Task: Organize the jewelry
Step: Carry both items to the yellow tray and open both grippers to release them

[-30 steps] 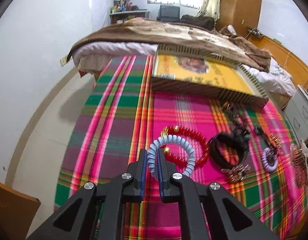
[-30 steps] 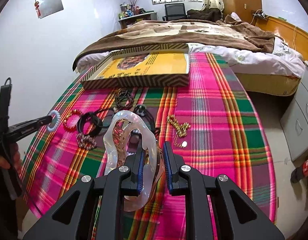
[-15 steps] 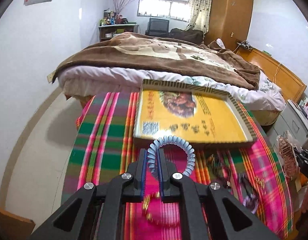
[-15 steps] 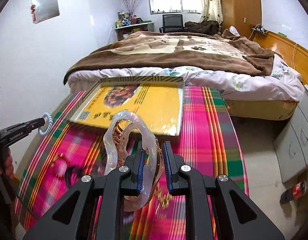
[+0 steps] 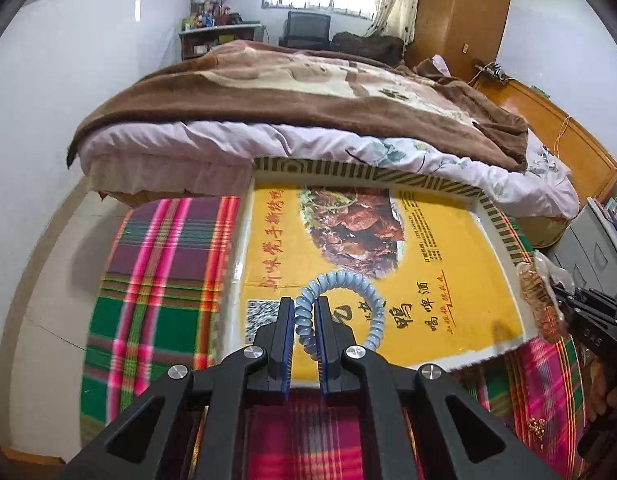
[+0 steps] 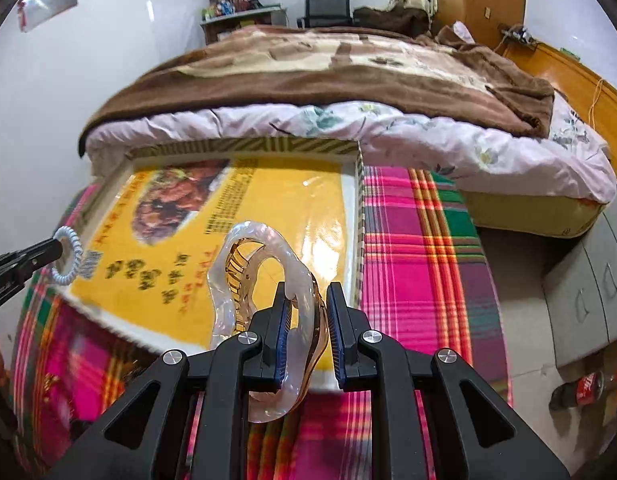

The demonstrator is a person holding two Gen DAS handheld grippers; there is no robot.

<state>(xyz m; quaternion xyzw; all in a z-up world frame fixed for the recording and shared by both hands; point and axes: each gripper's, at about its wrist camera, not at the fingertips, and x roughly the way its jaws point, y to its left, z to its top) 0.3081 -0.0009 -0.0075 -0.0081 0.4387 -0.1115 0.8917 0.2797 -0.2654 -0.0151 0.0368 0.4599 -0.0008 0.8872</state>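
Observation:
My left gripper (image 5: 304, 312) is shut on a pale blue spiral hair tie (image 5: 350, 284) and holds it over the near edge of the shallow yellow box tray (image 5: 488, 312). My right gripper (image 6: 306, 300) is shut on a clear pearly hair claw clip (image 6: 260, 252) with amber teeth, held over the tray's (image 6: 324, 208) near right corner. The left gripper with the hair tie (image 6: 68, 256) shows at the left of the right wrist view. The right gripper with the clip (image 5: 536, 296) shows at the right edge of the left wrist view.
The tray lies on a table with a pink and green plaid cloth (image 5: 148, 280). A bed with a brown blanket (image 5: 308, 92) stands just behind. A gold chain (image 5: 536, 438) lies on the cloth. A grey drawer cabinet (image 6: 580, 292) and a cola bottle (image 6: 584, 388) are right.
Both grippers have moved forward from the jewelry pile on the cloth to above the yellow tray, still holding the hair tie and the claw clip.

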